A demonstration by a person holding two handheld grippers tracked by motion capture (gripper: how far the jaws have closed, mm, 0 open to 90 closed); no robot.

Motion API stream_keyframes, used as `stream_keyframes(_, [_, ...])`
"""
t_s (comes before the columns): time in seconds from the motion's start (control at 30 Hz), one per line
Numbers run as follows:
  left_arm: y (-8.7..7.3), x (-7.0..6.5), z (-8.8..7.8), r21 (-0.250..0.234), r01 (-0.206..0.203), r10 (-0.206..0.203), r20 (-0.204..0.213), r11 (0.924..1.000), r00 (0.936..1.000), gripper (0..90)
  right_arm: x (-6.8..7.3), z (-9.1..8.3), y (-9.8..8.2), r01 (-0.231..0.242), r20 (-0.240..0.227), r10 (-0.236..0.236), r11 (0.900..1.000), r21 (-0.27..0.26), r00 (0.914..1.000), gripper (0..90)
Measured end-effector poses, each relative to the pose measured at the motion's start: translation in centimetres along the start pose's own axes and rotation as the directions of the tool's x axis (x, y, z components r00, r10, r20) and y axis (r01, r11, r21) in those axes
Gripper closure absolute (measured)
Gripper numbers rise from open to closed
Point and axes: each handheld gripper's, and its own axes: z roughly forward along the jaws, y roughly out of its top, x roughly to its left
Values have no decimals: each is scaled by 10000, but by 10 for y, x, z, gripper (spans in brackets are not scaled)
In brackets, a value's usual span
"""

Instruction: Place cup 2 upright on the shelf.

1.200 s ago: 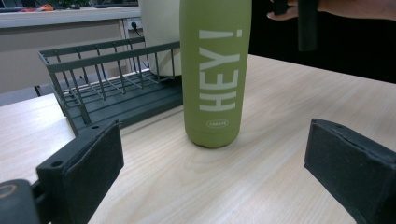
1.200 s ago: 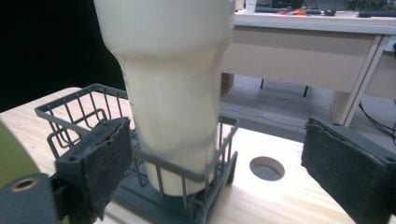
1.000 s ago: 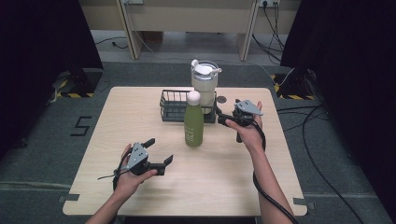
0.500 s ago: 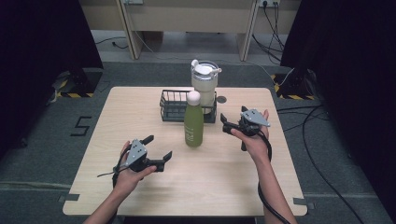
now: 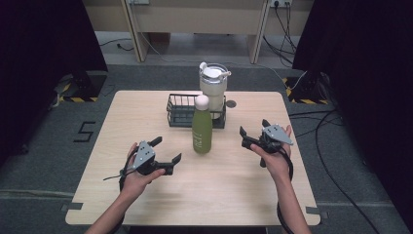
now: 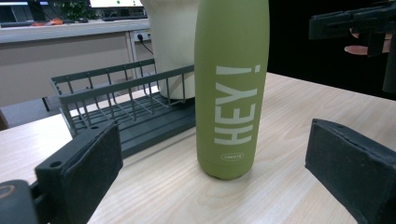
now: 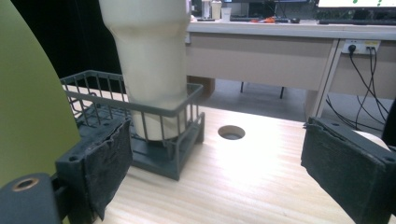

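A green bottle (image 5: pixel 202 130) marked "HEY!" (image 6: pixel 231 88) stands upright on the wooden table (image 5: pixel 146 112), just in front of a dark wire basket (image 5: pixel 182 111). A cream tumbler (image 5: pixel 213 87) stands in the basket's right end (image 7: pixel 149 60). My left gripper (image 5: pixel 168 149) rests low at the bottle's near left, open and aimed at it, its pads (image 6: pixel 88 172) well apart from the bottle. My right gripper (image 5: pixel 253 129) hovers to the right of the bottle, open. Its jaws have just been opening, with nothing between them (image 7: pixel 215 158).
A round cable hole (image 7: pixel 231 132) sits in the table behind the right gripper's line, right of the basket (image 7: pixel 163 116). Desks and cables lie beyond the far edge. Dark curtains flank both sides.
My right gripper has drawn back from the basket's right end toward the near side and slightly right. The left gripper and the bottle have stayed put.
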Motion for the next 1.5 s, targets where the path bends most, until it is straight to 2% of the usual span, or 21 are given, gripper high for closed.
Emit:
stream_keyframes(0.3, [11,-1,15,-93,-90,91,142,9999,9999,30,-6,-8,-3,12,234,-12,10000,21,9997,97])
stream_keyframes(0.63, [25,0,29,-251,-197,204,288,9995,9994,29,-1,-15,4,-56,254,62,9997,-223,9997,99])
stream_keyframes(0.97, [41,-1,55,-188,-495,506,643,9986,9966,28,-2,-15,1,-103,316,106,9999,-112,9994,101])
stream_keyframes(1.27, [39,-4,81,74,-475,466,951,9988,9944,29,-7,-16,-2,-190,385,190,9998,-7,9991,105])
stream_keyframes(1.5, [44,-8,94,8,-553,549,1095,9985,9925,42,-7,-15,-5,-224,348,221,9997,80,9991,106])
